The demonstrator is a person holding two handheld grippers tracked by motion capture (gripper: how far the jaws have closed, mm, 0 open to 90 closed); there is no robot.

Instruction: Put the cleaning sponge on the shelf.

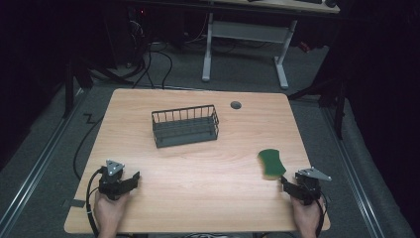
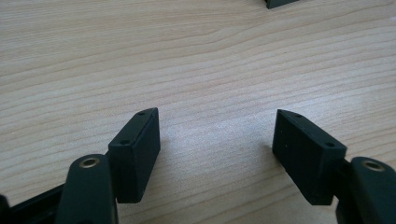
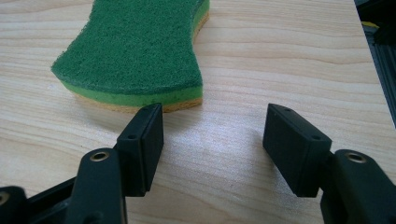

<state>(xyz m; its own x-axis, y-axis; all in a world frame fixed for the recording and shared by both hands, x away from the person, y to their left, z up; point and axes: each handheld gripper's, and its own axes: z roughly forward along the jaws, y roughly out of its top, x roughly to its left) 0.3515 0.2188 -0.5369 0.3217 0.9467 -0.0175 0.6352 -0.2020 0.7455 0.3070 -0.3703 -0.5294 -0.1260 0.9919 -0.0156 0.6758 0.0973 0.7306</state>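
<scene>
Two grippers rest at the table's (image 1: 198,173) near edge, both wide and holding nothing. From table centre, the left gripper (image 1: 130,179) sits at about 7 o'clock over bare wood; the right gripper (image 1: 283,180) at about 4 o'clock points at the sponge (image 1: 271,162), which lies flat just beyond its jaws, green side up, untouched. Judging by this, nothing is done yet: grasping and moving the sponge remain. Farther, near 12 o'clock, the wire basket (image 1: 185,126) stands empty.

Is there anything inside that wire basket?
The wire basket looks empty: its dark floor shows through the bars. The near wall hides a thin strip of that floor.
</scene>
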